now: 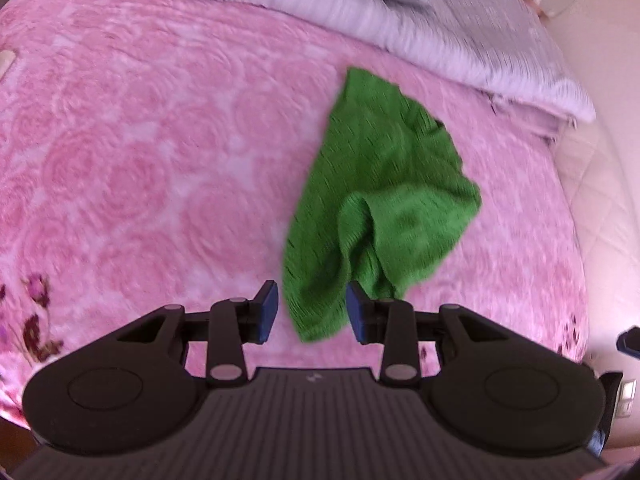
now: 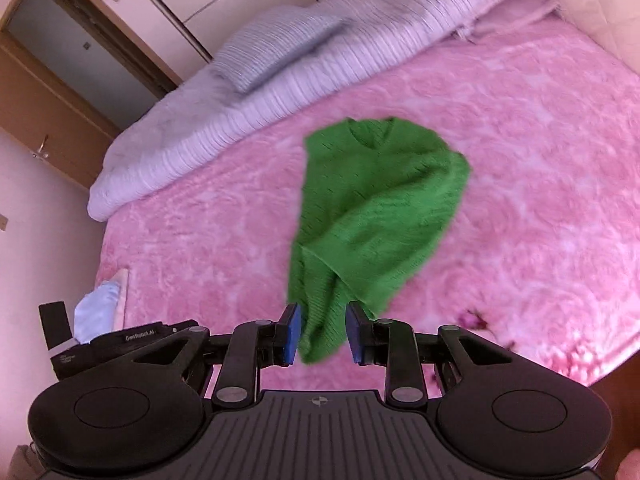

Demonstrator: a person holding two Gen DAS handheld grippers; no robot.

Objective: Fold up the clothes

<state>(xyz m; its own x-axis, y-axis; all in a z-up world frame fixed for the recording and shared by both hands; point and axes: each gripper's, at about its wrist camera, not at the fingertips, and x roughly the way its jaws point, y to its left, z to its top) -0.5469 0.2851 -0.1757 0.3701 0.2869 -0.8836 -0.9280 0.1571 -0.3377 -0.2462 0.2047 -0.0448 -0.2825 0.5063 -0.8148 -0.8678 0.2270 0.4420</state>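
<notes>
A green knit sweater (image 1: pixel 372 184) lies crumpled on the pink rose-patterned bedspread (image 1: pixel 140 140). My left gripper (image 1: pixel 312 312) is open, its blue pads either side of the sweater's near end. In the right wrist view the sweater (image 2: pixel 376 208) shows its neckline at the far end. My right gripper (image 2: pixel 323 334) is open with the sweater's near end between its pads; whether the pads touch the cloth is unclear. The left gripper's body (image 2: pixel 120 344) shows at the lower left of the right wrist view.
A rolled white-lilac quilt (image 1: pixel 360 20) and a striped pillow (image 2: pixel 276 44) lie along the head of the bed. A folded pale-blue cloth (image 2: pixel 100 312) sits at the bed's left edge. Wardrobe doors (image 2: pixel 48 112) stand beyond. The bed edge drops off on the right (image 1: pixel 580 200).
</notes>
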